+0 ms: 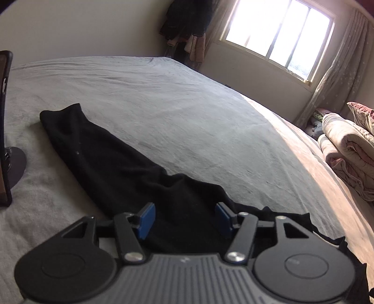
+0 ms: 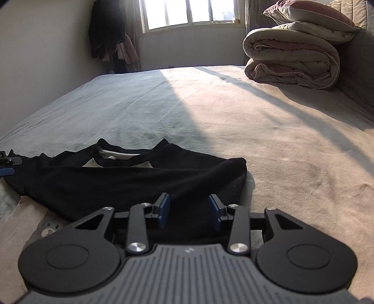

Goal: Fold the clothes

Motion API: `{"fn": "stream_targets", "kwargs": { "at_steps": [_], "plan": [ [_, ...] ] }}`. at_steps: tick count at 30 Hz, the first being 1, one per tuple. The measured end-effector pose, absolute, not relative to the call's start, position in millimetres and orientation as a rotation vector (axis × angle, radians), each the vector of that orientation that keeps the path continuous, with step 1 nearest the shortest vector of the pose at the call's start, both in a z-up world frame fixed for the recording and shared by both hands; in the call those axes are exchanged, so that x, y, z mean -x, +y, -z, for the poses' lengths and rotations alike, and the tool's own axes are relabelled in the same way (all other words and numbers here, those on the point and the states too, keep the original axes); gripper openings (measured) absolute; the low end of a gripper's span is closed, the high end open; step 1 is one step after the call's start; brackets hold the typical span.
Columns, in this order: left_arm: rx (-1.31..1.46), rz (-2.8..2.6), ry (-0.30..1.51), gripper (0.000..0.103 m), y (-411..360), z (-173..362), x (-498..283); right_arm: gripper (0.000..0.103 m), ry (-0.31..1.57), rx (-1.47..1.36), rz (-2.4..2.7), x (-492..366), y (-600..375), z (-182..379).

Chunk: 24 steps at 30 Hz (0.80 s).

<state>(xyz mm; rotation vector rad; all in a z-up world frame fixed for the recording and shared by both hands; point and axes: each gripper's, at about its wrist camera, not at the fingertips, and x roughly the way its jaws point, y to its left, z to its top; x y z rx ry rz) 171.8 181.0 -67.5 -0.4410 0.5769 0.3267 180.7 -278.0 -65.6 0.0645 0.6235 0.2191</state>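
A black pair of trousers lies on the grey bed sheet, one leg stretching away to the far left. My left gripper is open, low over the black cloth with its blue pads on either side of it. In the right wrist view the waist end of the trousers lies bunched, with a white lining showing. My right gripper is open, just over the near edge of the cloth. The left gripper's tip shows at the far left edge.
A phone on a round-based stand stands on the bed at the left. A rolled duvet and a pillow lie at the bed's right. Dark clothes hang in the corner by the window.
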Motion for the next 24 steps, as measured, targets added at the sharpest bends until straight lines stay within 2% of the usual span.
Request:
{"fn": "stream_targets", "kwargs": {
  "at_steps": [9,16,17,19,20,24],
  "plan": [
    [0.481,-0.585,0.556,0.061,237,83,-177,0.042,0.618,-0.161,-0.255,-171,-268,77],
    [0.45,-0.62,0.489,0.059,254,90,-195,0.042,0.649,-0.153,-0.251,-169,-263,87],
    [0.461,-0.633,0.477,0.055,256,91,-196,0.042,0.649,-0.156,-0.249,-169,-263,88],
    [0.469,-0.674,0.456,0.038,258,92,-196,0.042,0.647,-0.162,-0.247,-168,-265,88],
    [0.472,-0.692,0.445,0.004,259,93,-197,0.042,0.646,-0.164,-0.246,-168,-266,88],
    [0.442,-0.679,0.357,0.006,250,82,-187,0.042,0.64,-0.166,-0.25,-169,-267,87]
  ]
}}
